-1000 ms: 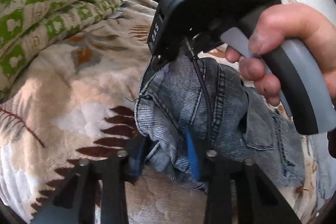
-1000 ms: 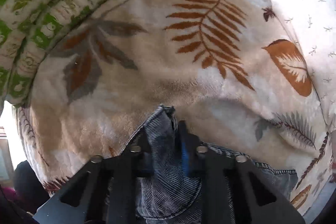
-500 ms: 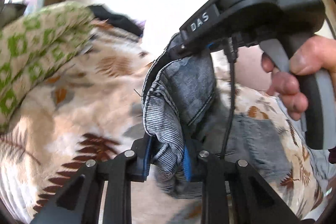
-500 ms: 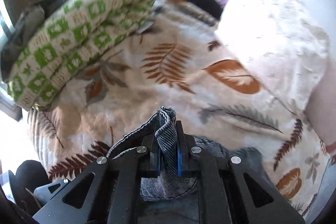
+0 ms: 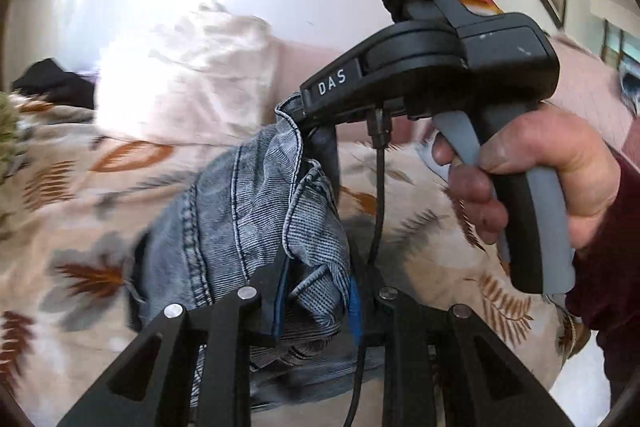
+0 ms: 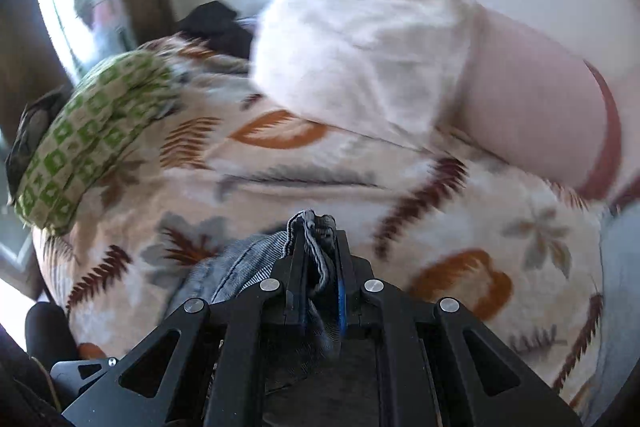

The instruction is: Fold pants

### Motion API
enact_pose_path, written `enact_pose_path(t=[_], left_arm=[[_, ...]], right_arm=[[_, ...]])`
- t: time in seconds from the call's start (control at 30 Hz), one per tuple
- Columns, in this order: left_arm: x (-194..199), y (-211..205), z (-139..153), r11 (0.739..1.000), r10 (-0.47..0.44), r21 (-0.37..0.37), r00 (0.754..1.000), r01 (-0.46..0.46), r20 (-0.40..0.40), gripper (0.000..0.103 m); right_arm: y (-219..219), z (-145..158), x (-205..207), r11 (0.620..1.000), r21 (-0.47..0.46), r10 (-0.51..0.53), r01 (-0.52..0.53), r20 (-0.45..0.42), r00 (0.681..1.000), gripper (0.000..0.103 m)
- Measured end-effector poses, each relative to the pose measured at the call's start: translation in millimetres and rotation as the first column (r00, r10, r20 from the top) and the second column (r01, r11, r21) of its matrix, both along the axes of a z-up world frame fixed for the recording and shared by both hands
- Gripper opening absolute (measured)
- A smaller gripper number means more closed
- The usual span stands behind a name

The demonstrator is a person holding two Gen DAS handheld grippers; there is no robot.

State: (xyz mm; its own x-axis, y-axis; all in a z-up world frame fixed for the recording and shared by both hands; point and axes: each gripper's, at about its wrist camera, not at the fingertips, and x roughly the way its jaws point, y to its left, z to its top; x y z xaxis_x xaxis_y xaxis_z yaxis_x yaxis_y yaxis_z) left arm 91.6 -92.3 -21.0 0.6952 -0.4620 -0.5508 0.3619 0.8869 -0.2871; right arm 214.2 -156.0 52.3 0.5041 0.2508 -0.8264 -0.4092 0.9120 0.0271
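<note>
The pants (image 5: pixel 248 211) are faded blue-grey denim, hanging lifted above a leaf-patterned blanket (image 5: pixel 80 227). My left gripper (image 5: pixel 316 303) is shut on a bunched fold of the denim between its blue pads. In the left wrist view a hand (image 5: pixel 532 171) holds the right gripper's black and grey handle, whose fingers pinch the upper edge of the pants (image 5: pixel 294 115). In the right wrist view my right gripper (image 6: pixel 318 279) is shut on a thin denim edge (image 6: pixel 314 227) that sticks up past the fingertips, with more denim (image 6: pixel 240 267) hanging to the lower left.
A green-and-cream patterned quilt (image 6: pixel 92 131) lies rolled at the left of the bed. A white pillow (image 6: pixel 360 47) and a pink pillow (image 6: pixel 536 115) lie at the back by the wall. Dark clothing (image 6: pixel 220 27) sits in the far corner.
Both grippers have risen and swung toward the pillows, carrying the pants up off the blanket. The denim now hangs between them; the green quilt has slid out of the left view.
</note>
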Motion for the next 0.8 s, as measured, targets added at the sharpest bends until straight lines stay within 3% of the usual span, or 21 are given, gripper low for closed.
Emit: enact_pose_path(t=[0.2,0.43,0.53,0.6,0.7,0.8], left_arm=[[22,-66,-27,0.997,-0.073,0.034,0.994,0.076,-0.076,0.026],[30,-107,-55,0.979,-0.154,0.119,0.982,0.167,-0.112,0.026],[20,-112,-58,0.965,-0.193,0.166,0.978,0.204,-0.082,0.030],[6,-113,-51,0.953,-0.238,0.182,0.970,0.243,-0.050,0.039],[-28,-104,-34,0.919,-0.330,0.238,0.944,0.314,0.028,0.056],[-70,-81,-9,0.889,-0.390,0.319,0.907,0.328,0.156,0.064]], right_arm=[[-85,-27,11,0.990,0.079,-0.113,0.115,-0.032,0.993,0.009],[-155,-73,16,0.960,0.137,-0.229,0.243,-0.108,0.967,0.009],[-170,-85,9,0.947,0.174,-0.247,0.270,-0.143,0.958,0.010],[-177,-86,5,0.935,0.192,-0.273,0.299,-0.150,0.950,0.022],[-198,-75,-4,0.895,0.266,-0.318,0.358,-0.180,0.931,0.028],[-210,-47,-30,0.886,0.292,-0.344,0.361,-0.110,0.932,0.030]])
